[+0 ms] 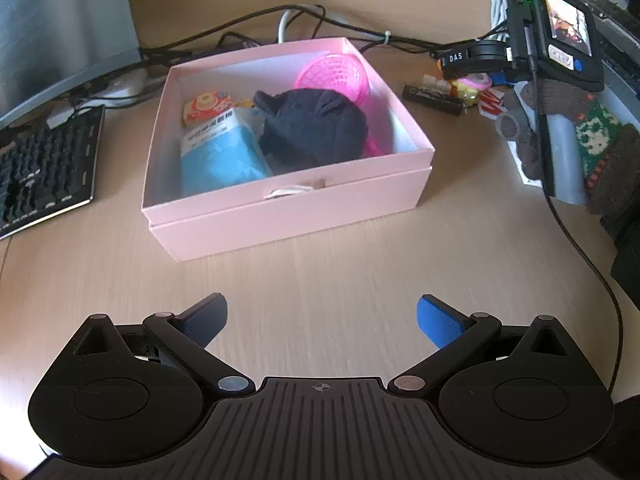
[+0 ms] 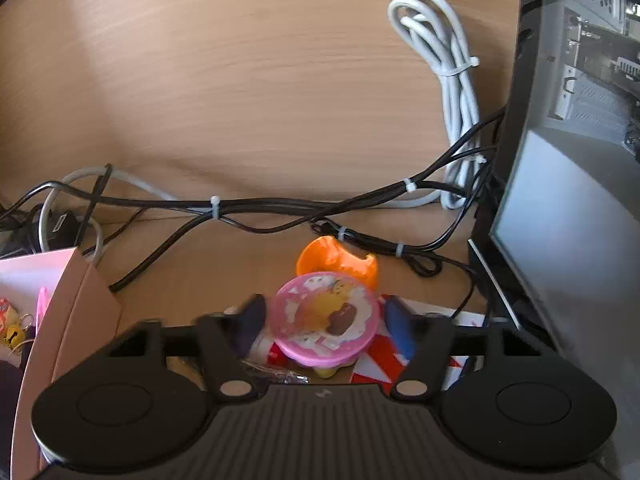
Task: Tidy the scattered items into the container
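Note:
A pink box sits mid-desk, holding a blue packet, a dark cloth, a pink mesh basket and a small red-and-white pack. My left gripper is open and empty above bare desk in front of the box. My right gripper is to the right of the box; its fingers stand on either side of a round pink toy, with small gaps showing. An orange toy lies just behind it. The box corner shows at the left of the right wrist view.
A keyboard lies left of the box, a monitor behind it. Black cables and a white cable bundle run along the back. A computer case stands at right. A dark bar-shaped item and red-white paper lie near the toys.

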